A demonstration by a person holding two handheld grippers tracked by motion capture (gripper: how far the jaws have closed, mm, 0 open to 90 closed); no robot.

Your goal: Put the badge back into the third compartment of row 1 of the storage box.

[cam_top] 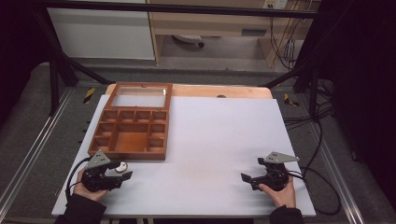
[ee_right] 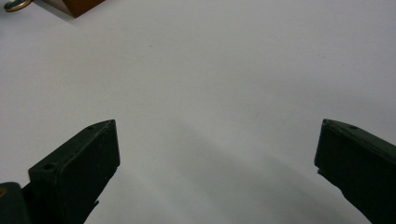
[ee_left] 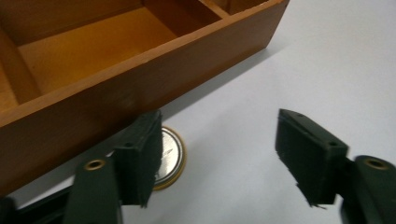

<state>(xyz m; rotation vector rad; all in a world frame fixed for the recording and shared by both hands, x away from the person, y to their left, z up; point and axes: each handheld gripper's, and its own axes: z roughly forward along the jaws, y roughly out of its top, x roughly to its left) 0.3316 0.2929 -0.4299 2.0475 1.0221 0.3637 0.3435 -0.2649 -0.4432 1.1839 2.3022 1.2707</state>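
The left gripper, jaws parted and gripping nothing, hovers near the table's front-left corner with the round metal disc lying flat just beside one jaw (against the wooden box), far from the right gripper, also open.

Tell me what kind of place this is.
Probably a lab or workshop recording bench: a white board on a table inside a black metal frame, cables hanging at the back, and a wooden box set out for handling.
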